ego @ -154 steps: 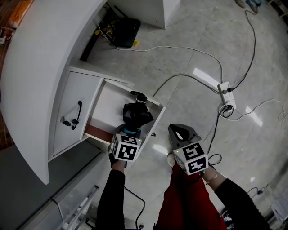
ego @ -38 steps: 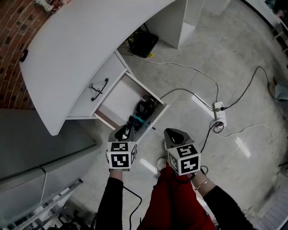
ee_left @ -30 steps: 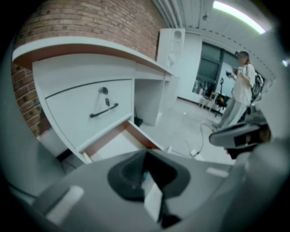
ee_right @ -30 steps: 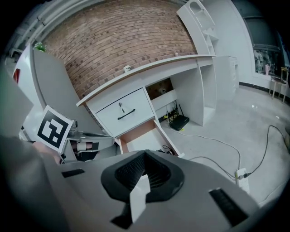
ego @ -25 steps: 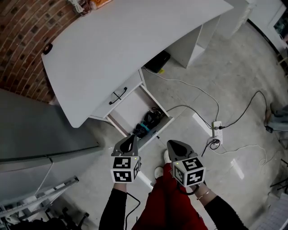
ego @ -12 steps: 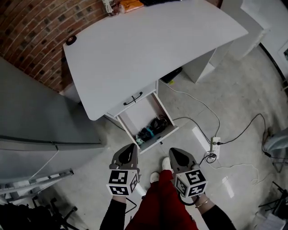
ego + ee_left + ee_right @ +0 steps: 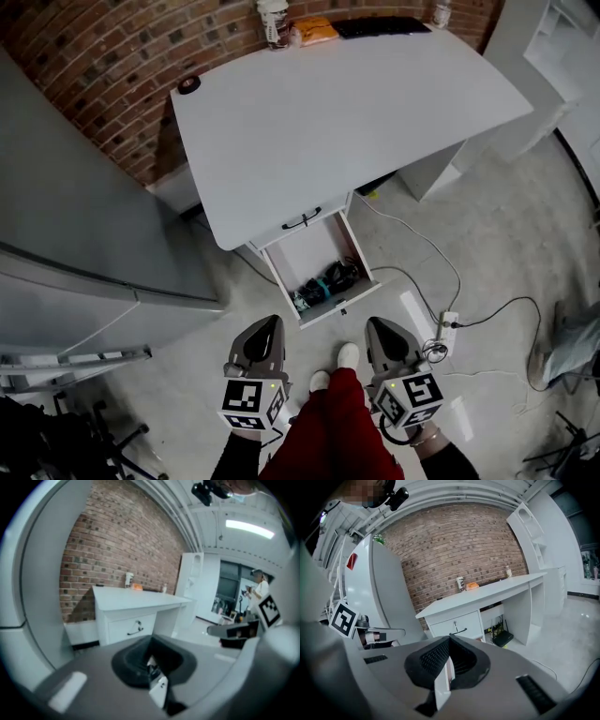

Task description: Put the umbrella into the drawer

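Observation:
The black folded umbrella (image 7: 326,281) with a teal strap lies in the open lower drawer (image 7: 312,251) of the white desk (image 7: 347,112). Both grippers hang well above the floor, short of the drawer's front edge. My left gripper (image 7: 270,325) is shut with nothing in it. My right gripper (image 7: 380,327) is likewise shut and empty. In the left gripper view the closed jaws of the left gripper (image 7: 150,640) point toward the desk (image 7: 136,601) and its upper drawer handle (image 7: 136,628). In the right gripper view the right gripper (image 7: 449,640) faces the same desk (image 7: 487,597).
A tall grey cabinet (image 7: 75,234) stands left of the desk. A power strip (image 7: 447,324) and cables lie on the floor to the right. A cup (image 7: 273,19), an orange packet (image 7: 314,30) and a keyboard (image 7: 384,26) sit at the desk's back edge. My red trousers (image 7: 333,422) show below.
The umbrella, held by the left gripper over the drawer in the earliest frame, now lies in it. Both grippers have risen and drawn back from the drawer, staying shut.

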A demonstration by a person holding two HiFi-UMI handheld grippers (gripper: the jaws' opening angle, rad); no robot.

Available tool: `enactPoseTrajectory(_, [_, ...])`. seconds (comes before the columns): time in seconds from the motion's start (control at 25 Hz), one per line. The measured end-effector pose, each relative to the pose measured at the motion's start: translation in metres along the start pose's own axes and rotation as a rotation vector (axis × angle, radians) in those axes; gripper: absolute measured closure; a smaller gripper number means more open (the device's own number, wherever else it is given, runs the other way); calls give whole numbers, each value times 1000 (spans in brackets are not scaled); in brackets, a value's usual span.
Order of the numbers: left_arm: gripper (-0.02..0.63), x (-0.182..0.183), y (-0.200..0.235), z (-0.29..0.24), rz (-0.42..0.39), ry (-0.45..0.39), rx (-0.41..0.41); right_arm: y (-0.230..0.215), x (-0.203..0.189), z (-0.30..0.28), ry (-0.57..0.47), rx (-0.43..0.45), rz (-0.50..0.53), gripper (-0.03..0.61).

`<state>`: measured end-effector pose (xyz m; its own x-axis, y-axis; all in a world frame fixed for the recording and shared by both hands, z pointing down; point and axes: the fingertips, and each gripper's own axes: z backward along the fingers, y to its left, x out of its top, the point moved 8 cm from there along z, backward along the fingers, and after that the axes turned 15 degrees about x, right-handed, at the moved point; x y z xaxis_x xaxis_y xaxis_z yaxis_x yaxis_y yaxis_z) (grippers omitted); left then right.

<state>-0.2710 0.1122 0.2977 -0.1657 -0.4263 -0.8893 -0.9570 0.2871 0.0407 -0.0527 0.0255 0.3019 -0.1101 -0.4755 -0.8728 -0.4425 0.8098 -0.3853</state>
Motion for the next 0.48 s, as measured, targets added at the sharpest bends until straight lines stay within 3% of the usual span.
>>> enactPoseTrajectory(0.2, [609, 17, 5, 23, 35, -88, 14, 7, 15, 19, -57, -5, 16, 577])
enactPoseTrajectory(0.48, [609, 41, 6, 53, 57, -145, 25, 29, 42, 49, -144, 0, -6, 577])
